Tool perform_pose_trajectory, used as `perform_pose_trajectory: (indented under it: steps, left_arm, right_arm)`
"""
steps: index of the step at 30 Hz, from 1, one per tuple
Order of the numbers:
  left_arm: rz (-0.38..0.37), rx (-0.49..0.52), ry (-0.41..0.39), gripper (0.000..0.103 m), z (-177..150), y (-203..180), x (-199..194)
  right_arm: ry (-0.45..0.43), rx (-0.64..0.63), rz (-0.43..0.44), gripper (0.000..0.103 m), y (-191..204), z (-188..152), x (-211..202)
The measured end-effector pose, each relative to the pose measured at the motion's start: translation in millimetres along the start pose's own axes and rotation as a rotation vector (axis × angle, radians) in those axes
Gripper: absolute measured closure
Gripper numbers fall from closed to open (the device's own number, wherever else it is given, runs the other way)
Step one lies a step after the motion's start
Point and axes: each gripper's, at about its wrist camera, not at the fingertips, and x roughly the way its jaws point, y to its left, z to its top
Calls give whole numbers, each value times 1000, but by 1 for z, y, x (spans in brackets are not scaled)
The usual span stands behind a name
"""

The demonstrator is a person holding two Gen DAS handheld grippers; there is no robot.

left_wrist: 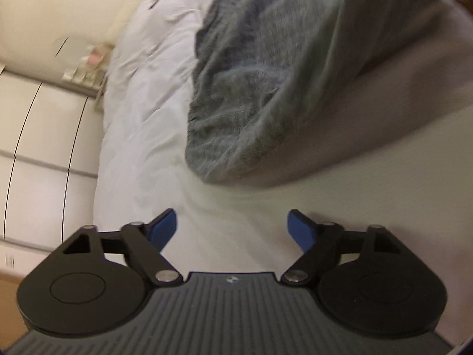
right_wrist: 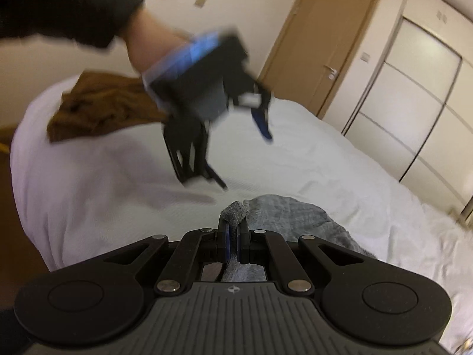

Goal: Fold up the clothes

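Right wrist view shows the white bed (right_wrist: 295,153), the grey garment (right_wrist: 295,210) on its near part, the right gripper (right_wrist: 233,230) clamped on its edge; the left gripper (right_wrist: 236,153) hangs empty, jaws apart, just beyond the garment.

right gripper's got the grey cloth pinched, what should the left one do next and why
Probably bring the open left gripper down onto a free edge of the grey garment and close. The right gripper is shut on one bunched corner, the left holds nothing, and the cloth lies crumpled on the white bed.
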Motion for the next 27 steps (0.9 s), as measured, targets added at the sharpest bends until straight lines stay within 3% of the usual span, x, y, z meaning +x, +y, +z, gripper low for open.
perform_pose_trajectory:
  steps: [4, 6, 8, 11, 16, 20, 27]
  left_arm:
    - [5, 103, -30, 30, 9, 7, 37]
    - [4, 159, -40, 41, 14, 9, 50]
    - [-3, 218, -21, 66, 19, 10, 60]
    - [-4, 281, 15, 91, 27, 14, 67]
    - [17, 311, 41, 97, 58, 46, 54]
    - [53, 309, 23, 97, 110, 85, 47]
    - [21, 344, -19, 97, 215, 123, 80]
  right_arm:
    - [-39, 58, 23, 101, -25, -3, -10]
    - [-49, 77, 30, 101, -34, -6, -13]
    - [-55, 96, 34, 101, -43, -10, -16]
    - [-67, 133, 38, 101, -54, -20, -25]
    - [-96, 211, 47, 101, -77, -41, -45]
    - [-139, 341, 37, 101, -109, -59, -76]
    - [-194, 578, -116, 101, -186, -113, -153]
